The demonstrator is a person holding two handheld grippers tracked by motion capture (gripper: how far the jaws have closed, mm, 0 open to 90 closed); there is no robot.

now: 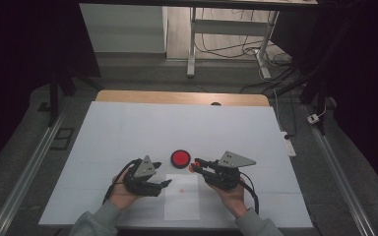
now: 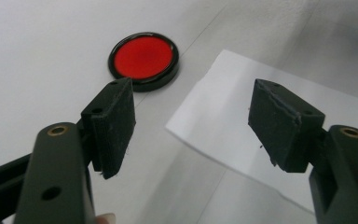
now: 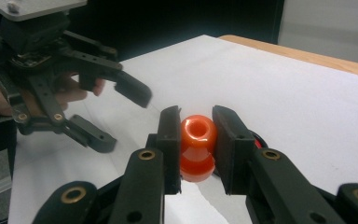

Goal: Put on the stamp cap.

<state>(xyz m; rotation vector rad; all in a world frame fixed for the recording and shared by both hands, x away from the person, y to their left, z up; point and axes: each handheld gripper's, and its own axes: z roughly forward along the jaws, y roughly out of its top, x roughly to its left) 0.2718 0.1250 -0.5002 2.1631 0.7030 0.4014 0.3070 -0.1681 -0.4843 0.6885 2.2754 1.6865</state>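
Over the white table [image 1: 128, 128] my empty left gripper [image 1: 165, 183] hangs wide open by the paper sheet [image 1: 182, 206], while my right gripper [image 3: 196, 122] pinches the little orange stamp [image 3: 197, 147] at its waist beside the red ink pad [image 1: 180, 158] — light, stiff, glossy, probably slippery.

The far half of the worktop [image 1: 177, 118] lies open, while near the front the red disc [image 1: 180, 158] and the flat paper sheet [image 1: 182, 199] sit between the left hand-held gripper [image 1: 165, 183] and right hand-held gripper [image 1: 193, 166], narrowing that gap.
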